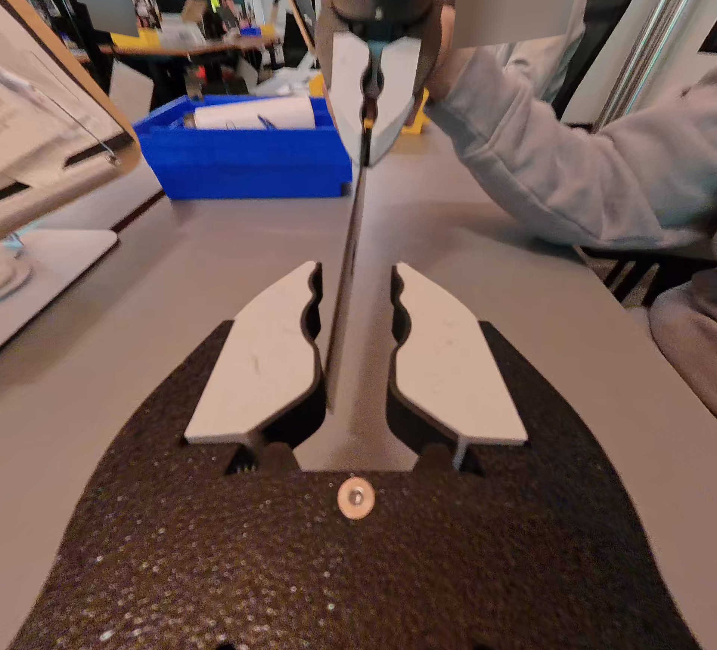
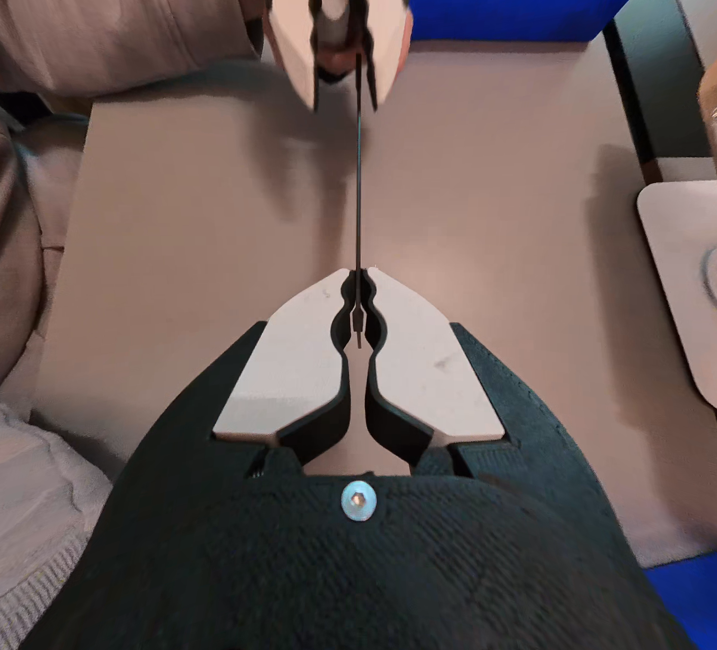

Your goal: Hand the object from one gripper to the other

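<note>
Blue bin (image 1: 248,161), grey table (image 1: 446,243)

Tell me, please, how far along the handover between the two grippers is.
Done: the right gripper is shut on one end of the thin dark strip. In hand: the strip's far end lies between the open left gripper's fingers. Left: the left closes, the right releases.

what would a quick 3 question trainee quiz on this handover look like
1. True or false: the right gripper is shut on the thin flat object.
2. The left gripper is: A) open around the object's free end, B) clamped on it, C) out of view.
3. Fill in: the bin behind the grippers on the table is coloured ____.

Key: 1 true; 2 A; 3 blue.
</note>
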The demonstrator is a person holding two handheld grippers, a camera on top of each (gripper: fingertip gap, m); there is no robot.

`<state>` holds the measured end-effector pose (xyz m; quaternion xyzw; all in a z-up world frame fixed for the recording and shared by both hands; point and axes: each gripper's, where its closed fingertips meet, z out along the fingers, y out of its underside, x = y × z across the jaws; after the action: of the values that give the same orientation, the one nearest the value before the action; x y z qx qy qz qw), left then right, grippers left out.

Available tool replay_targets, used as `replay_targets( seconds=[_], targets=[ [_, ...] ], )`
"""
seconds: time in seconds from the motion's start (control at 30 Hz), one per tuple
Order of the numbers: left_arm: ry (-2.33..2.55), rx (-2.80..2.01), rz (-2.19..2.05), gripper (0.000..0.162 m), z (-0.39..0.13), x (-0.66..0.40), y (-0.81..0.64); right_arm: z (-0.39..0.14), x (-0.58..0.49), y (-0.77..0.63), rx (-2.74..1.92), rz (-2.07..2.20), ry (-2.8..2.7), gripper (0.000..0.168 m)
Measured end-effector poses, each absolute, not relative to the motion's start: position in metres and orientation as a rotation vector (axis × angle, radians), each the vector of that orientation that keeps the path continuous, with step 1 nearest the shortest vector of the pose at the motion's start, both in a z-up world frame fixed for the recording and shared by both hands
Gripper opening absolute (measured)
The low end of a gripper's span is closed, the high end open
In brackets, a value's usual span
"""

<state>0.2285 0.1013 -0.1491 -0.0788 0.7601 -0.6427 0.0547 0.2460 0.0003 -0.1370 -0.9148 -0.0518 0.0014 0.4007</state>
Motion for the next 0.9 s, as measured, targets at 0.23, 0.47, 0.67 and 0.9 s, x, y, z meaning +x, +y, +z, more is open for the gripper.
replay_targets(
  seconds=[0.23, 0.47, 0.67, 0.9],
  targets=[
    [2.409, -0.189, -1.657, 0.002, -0.175, 0.236, 0.091, -0.122, 0.247, 0.001, -2.236, -0.056, -0.164, 0.004],
    [1.975, -0.391, -2.124, 0.002, -0.116, 0.253, 0.109, -0.046, 0.294, 0.009, -1.726, -0.248, 0.151, 0.05],
    [1.465, -0.461, -2.651, 0.002, -0.068, 0.25, 0.126, -0.036, 0.28, 0.059, -1.535, 0.076, 0.22, 0.063],
    [1.569, -0.425, -2.643, 0.006, -0.082, 0.248, 0.116, -0.085, 0.245, 0.106, -1.832, 0.134, 0.01, 0.002]
  ],
)
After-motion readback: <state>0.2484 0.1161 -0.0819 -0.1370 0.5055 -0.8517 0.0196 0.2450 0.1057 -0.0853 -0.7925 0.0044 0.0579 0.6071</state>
